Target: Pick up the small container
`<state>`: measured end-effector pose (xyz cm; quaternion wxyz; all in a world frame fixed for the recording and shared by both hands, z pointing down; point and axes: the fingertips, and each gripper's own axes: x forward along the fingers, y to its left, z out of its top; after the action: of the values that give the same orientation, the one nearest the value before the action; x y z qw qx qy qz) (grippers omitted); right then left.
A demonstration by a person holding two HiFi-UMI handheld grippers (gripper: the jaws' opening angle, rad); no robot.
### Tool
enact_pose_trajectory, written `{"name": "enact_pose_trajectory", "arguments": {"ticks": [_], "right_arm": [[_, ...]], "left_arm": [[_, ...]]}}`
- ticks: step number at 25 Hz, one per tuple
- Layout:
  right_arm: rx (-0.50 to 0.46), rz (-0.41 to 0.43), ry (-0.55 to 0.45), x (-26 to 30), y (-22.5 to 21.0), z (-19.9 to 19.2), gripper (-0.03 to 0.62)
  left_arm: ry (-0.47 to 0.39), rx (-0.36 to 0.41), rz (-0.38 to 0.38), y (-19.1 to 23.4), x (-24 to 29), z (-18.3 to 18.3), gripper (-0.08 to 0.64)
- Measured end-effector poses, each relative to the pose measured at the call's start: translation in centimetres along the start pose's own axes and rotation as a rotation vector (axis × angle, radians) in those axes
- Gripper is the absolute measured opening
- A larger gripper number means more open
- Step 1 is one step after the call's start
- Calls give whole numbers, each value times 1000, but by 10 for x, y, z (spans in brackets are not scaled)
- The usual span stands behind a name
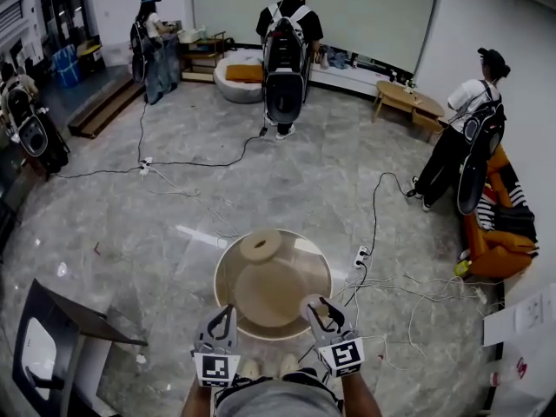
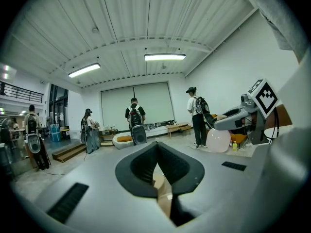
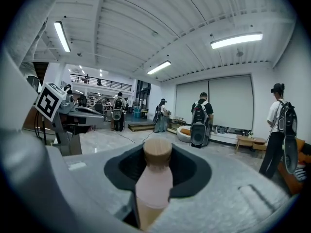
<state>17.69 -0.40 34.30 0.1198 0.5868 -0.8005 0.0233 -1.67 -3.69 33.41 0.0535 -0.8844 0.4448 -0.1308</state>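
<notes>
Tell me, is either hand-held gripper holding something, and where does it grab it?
The right hand-held gripper holds the small container by its pink body, wooden cap poking out front. The left hand-held gripper holds nothing.

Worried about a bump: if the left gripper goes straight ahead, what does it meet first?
Probably nothing near: the left gripper points level over the table, free as far as the middle person across the room.

head view: set high, aimed forward and steeply down, round beige table [image 1: 306,248] near below | left gripper view: carried low on left gripper [image 1: 226,311], aimed level along its jaws at far white wall [image 2: 146,103] | right gripper view: likewise on right gripper [image 1: 318,306], just right | shared: standing person with black backpack [image 1: 287,46] [image 2: 134,123] [image 3: 199,120] is seen in all three
</notes>
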Motion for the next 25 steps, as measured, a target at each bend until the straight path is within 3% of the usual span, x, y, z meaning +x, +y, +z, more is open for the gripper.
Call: {"name": "enact_pose_trajectory", "arguments": {"ticks": [25], "right_arm": [[2,8,1,8,0,2,129]], "left_arm": [[4,-15,-14,-4,15,-6,17]]}}
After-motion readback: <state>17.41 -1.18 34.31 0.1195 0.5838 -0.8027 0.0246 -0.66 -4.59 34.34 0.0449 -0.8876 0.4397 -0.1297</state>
